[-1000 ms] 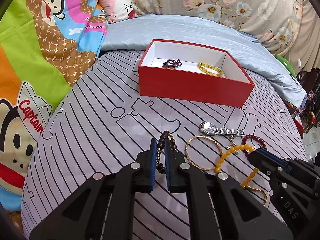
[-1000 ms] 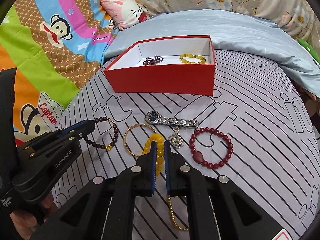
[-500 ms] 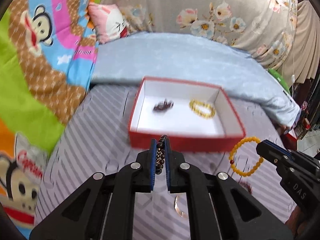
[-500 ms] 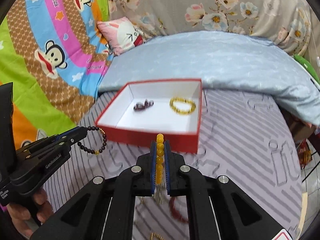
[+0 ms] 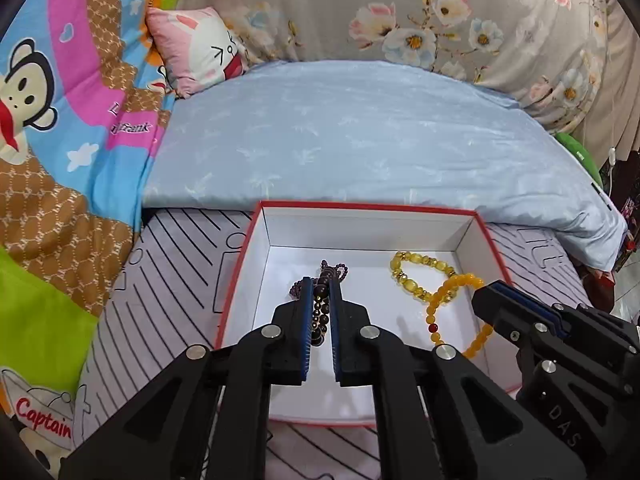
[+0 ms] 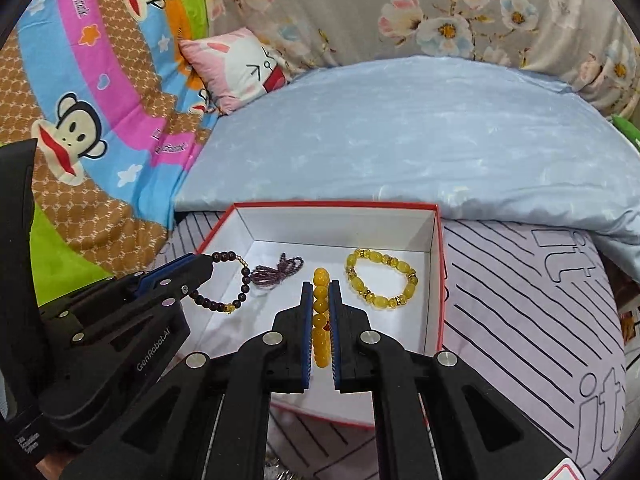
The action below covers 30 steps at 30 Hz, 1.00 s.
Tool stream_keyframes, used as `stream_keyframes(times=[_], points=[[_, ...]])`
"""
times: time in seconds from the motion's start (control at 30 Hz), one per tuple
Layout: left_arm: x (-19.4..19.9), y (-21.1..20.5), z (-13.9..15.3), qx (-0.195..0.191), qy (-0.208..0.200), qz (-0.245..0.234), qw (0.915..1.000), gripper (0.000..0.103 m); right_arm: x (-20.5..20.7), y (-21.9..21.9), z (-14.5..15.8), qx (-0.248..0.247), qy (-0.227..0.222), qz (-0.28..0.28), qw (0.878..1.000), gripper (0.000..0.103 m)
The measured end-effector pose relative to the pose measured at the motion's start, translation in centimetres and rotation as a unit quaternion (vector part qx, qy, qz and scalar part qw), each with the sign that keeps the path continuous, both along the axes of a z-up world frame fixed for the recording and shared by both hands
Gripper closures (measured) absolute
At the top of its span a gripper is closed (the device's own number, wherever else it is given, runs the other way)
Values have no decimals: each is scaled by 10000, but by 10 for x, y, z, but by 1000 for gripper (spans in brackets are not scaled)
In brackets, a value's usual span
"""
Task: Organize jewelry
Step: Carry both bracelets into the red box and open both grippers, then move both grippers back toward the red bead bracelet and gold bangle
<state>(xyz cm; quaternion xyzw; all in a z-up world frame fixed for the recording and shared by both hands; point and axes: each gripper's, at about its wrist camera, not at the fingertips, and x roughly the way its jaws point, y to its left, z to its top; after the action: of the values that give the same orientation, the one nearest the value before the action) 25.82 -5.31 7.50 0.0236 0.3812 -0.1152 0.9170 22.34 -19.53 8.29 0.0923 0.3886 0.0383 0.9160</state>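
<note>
A red box with a white inside (image 5: 240,264) (image 6: 438,280) lies on the striped grey bedspread. Both grippers hover over it. My left gripper (image 5: 320,292) (image 6: 208,266) is shut on a dark brown bead bracelet (image 5: 320,312) (image 6: 240,284), which hangs as a loop above the box floor. My right gripper (image 6: 321,288) (image 5: 486,294) is shut on an orange-yellow bead bracelet (image 6: 320,320) (image 5: 444,296), dangling over the box. On the box floor lie a small purple bead bracelet (image 6: 276,272) (image 5: 340,270) and a yellow bead bracelet with gold spacers (image 6: 380,284) (image 5: 416,272).
A pale blue quilt (image 5: 360,132) rises just behind the box. A colourful cartoon-monkey blanket (image 5: 60,140) lies to the left, a pink pillow (image 5: 196,52) at the back. The bed edge drops off on the right (image 6: 624,312). A flowered cloth (image 5: 440,8) covers the back.
Both grippers lifted their bracelets off the bedspread and carried them forward, from in front of the box to over its inside. The watch, bangle and red bracelet have dropped out of view.
</note>
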Motion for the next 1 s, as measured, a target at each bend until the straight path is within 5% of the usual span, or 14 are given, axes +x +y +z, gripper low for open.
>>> stream_keyframes(times=[0.17,0.27,0.37,1.0], points=[[20,-5,-23,63,258,22,9996,92,19,-4,-24,-206,250,-78,9994,95],[21,-4,-27,159,213,236,9994,53,18,-7,-27,-345,229,-223,9989,84],[15,-4,-24,280,89,263,9992,52,6,-10,-22,-333,115,-316,9989,70],[-93,27,-12,144,103,246,9995,49,-121,-29,-12,-352,58,-586,9976,63]])
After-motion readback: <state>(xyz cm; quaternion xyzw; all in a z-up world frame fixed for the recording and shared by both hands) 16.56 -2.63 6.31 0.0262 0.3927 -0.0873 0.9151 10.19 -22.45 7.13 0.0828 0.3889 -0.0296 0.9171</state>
